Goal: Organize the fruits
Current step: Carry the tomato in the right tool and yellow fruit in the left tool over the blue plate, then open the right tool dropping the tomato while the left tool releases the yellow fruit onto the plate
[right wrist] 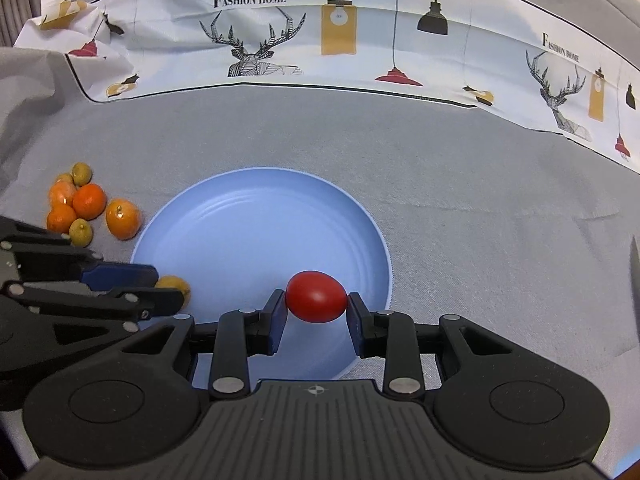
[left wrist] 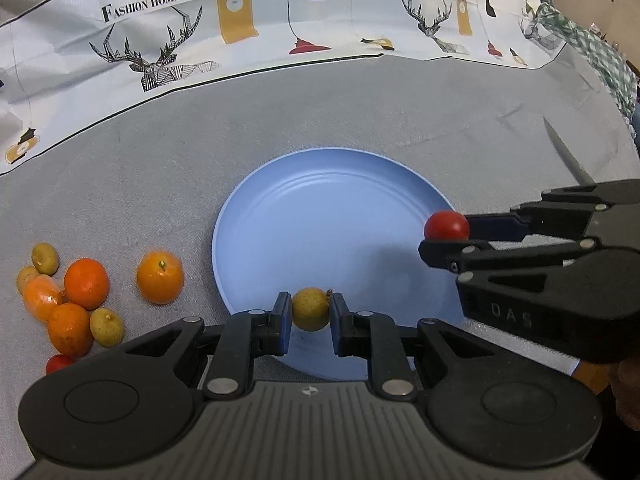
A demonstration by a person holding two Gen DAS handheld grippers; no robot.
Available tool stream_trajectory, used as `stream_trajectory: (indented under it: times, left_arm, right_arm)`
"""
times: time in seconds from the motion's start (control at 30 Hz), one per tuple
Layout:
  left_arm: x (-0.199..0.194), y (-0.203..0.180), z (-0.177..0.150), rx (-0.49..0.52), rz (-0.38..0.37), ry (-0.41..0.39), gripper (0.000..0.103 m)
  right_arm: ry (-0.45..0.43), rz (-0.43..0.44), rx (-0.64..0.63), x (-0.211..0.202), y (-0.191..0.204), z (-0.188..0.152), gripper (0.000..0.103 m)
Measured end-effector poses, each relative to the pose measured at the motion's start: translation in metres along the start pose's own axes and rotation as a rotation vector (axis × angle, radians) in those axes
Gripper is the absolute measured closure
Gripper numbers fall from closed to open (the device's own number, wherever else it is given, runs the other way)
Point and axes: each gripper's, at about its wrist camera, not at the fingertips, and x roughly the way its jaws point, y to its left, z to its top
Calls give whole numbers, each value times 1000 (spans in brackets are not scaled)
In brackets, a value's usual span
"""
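Note:
A blue plate [left wrist: 320, 216] [right wrist: 248, 232] lies on the grey cloth. My left gripper [left wrist: 310, 312] is shut on a small yellow-green fruit [left wrist: 310, 309] over the plate's near rim; from the right wrist view that fruit [right wrist: 176, 282] peeks out behind the left gripper [right wrist: 160, 288]. My right gripper [right wrist: 317, 300] is shut on a red tomato [right wrist: 316, 297] over the plate's near right part; in the left wrist view the tomato [left wrist: 446, 225] hangs at the plate's right rim in the right gripper [left wrist: 444, 236].
A heap of oranges [left wrist: 86, 283] [right wrist: 89, 201] and small yellow-green fruits [left wrist: 106, 326] lies left of the plate, with a lone orange [left wrist: 160, 277] nearer to it and a red tomato [left wrist: 59, 363]. A knife [left wrist: 566, 152] lies at the right. A printed cloth [left wrist: 280, 28] spans the back.

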Motion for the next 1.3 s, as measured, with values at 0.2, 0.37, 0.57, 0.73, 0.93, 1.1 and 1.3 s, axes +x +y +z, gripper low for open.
stream_trajectory:
  times: [0.2,0.37,0.57,0.73,0.93,1.1,1.3]
  left_arm:
    - [1,0,1,7,-3,2,81]
    - [2,-1,2,7,-8,-2,82]
    - [0,-2,2,12,-4,-6,81]
    - [1,1,2,4,-15,5,81]
    - [-8,4,5,-19,-2,-36,77]
    - [-29,12,11,-70,10,-124,62]
    - [-45,15,16,-126,15,-222,61]
  right_arm:
    - [11,-6,4,2,-2,0,69]
    - [5,0,1,1,-1,1,69]
    - [12,-7,-2,1,-2,0,69]
    - [15,-3,-15,3,3,2,69]
    - [-12,-21,-32,-7,3,4,54]
    - [-76,-24,20,-25,-5,13,53]
    - [-169,-31,21,-44,-13,14,49]
